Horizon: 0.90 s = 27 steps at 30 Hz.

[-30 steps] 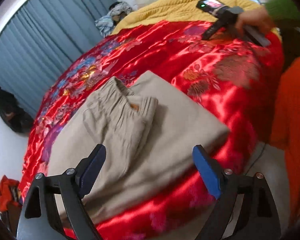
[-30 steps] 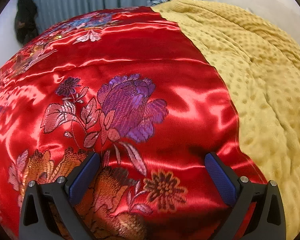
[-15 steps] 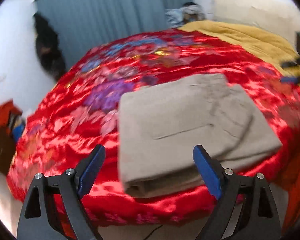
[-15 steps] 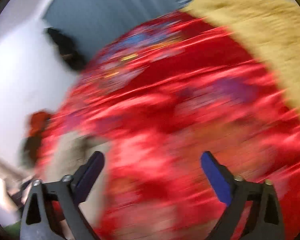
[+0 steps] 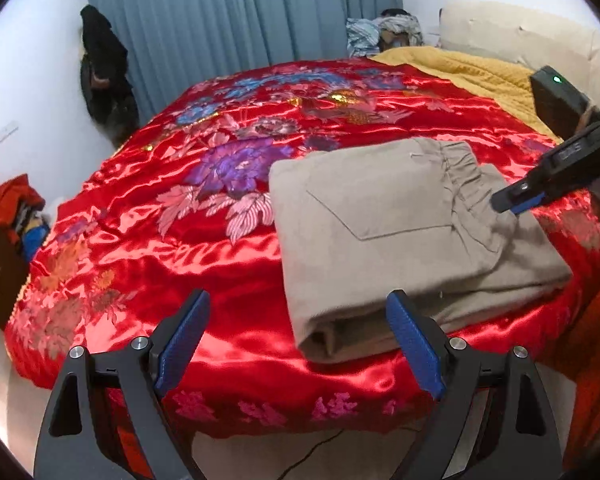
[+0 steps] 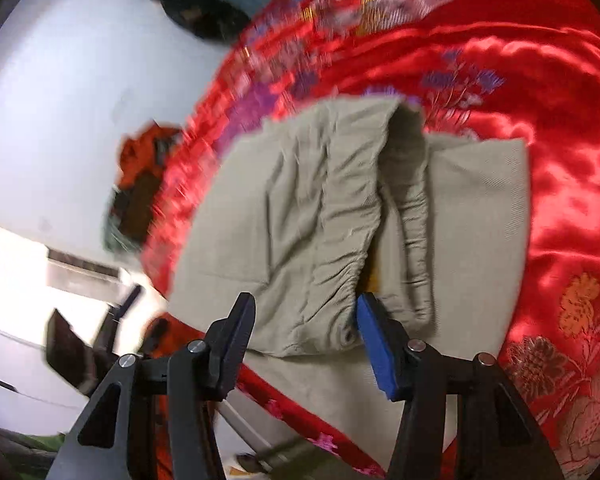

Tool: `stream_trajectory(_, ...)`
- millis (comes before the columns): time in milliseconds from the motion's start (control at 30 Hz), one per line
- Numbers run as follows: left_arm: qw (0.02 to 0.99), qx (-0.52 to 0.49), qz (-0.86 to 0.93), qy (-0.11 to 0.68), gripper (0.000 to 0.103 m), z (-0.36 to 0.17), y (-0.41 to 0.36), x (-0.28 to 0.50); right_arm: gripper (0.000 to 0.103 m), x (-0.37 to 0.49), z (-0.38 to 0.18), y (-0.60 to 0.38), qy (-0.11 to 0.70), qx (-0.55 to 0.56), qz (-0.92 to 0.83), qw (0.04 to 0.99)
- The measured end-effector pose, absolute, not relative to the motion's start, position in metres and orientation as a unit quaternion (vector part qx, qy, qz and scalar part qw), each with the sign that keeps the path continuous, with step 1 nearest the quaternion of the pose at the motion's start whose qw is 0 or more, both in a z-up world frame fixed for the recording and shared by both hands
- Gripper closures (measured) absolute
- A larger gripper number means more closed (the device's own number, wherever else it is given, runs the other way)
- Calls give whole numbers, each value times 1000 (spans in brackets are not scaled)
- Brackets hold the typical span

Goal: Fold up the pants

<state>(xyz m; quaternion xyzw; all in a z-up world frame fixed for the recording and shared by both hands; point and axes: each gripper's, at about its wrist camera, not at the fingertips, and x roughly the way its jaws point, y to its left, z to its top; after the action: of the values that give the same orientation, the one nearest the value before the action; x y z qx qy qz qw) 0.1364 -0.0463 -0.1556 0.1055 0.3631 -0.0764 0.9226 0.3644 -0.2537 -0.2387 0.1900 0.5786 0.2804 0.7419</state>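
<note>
The beige pants (image 5: 388,232) lie folded into a thick rectangle near the front right edge of the red satin bedspread (image 5: 204,216). My left gripper (image 5: 296,344) is open and empty, hovering just off the front edge of the bed by the pants' folded corner. My right gripper (image 6: 304,344) is open, jaws partly apart, just above the gathered elastic waistband (image 6: 340,216). It also shows in the left wrist view (image 5: 556,172) over the right side of the pants.
A mustard blanket (image 5: 476,72) covers the far right of the bed, with a cream headboard (image 5: 516,36) behind. Blue curtains (image 5: 236,20) hang at the back. Dark clothes (image 5: 104,68) hang on the wall. A clothes pile (image 5: 8,216) sits at the left. Orange fabric (image 5: 592,352) is at the right.
Both grippers swung round. The left moved to the front edge of the bed. The right came from the open bedspread to over the pants' waistband. The pants lie unmoved.
</note>
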Motion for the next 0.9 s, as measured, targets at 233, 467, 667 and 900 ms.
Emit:
stream_trajectory(233,931,101,-106,334,13,-141,-58,133,96,366,-175,-249,512,104,293,801)
stream_trajectory(467,896,176,-129,386,18,-180,-108,160,94,378,-224,-272,556,79,255,787)
stream_trajectory(667,900,174,-134,377,17,-180,-107,156,66,379,-224,-302,536,165,268,783)
stream_trajectory(900,900,175,-130,378,17,-182,-109,157,59,391,-253,-316,568,233,283,737)
